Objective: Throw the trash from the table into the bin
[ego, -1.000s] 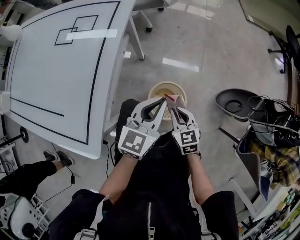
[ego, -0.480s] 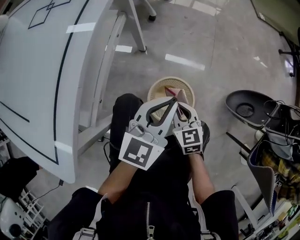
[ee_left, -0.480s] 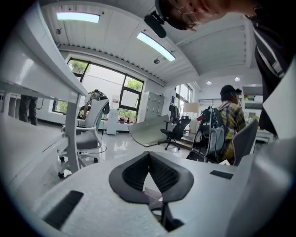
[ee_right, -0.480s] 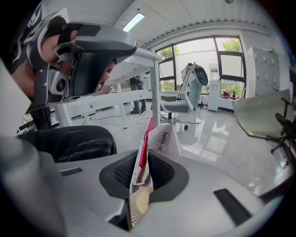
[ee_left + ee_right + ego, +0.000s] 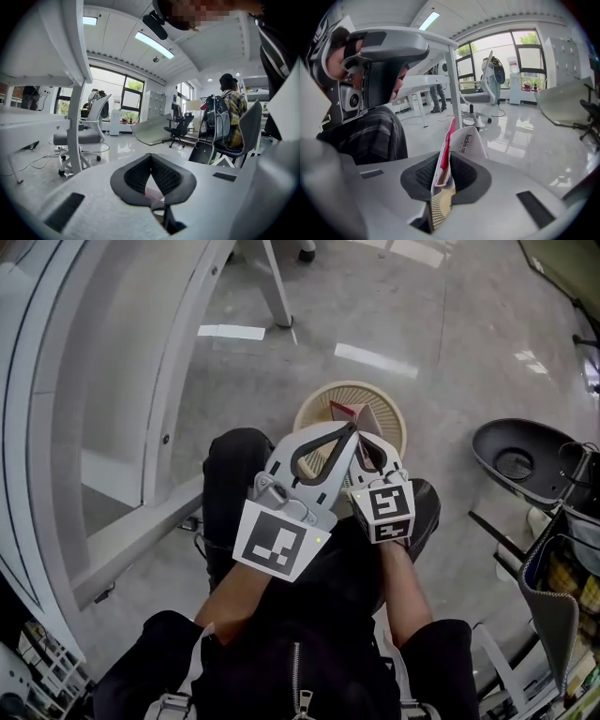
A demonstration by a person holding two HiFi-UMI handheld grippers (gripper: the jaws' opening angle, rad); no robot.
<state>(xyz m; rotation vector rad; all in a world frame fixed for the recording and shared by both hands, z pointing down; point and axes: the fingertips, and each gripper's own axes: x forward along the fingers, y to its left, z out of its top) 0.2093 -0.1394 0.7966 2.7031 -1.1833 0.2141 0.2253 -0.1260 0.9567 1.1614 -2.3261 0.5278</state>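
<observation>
The right gripper (image 5: 443, 171) was clamped on a flattened white-and-red paper packet (image 5: 465, 140), which stood upright between its jaws. Just beside it, the left gripper (image 5: 151, 157) had its jaws closed tip to tip. In the head view, the packet hung over the round beige woven bin (image 5: 349, 386) on the grey floor (image 5: 441, 352).

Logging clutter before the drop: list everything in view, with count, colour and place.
bin: one, beige mesh, floor beneath the grippers
paper wrapper: one, white and red, over the bin
table: one, white, left
dished base: one, black, floor at right
grey office chair: one, beyond the table
black office chair: one, far across the room
left gripper: one, white, shut, empty
right gripper: one, white, shut on the paper wrapper
</observation>
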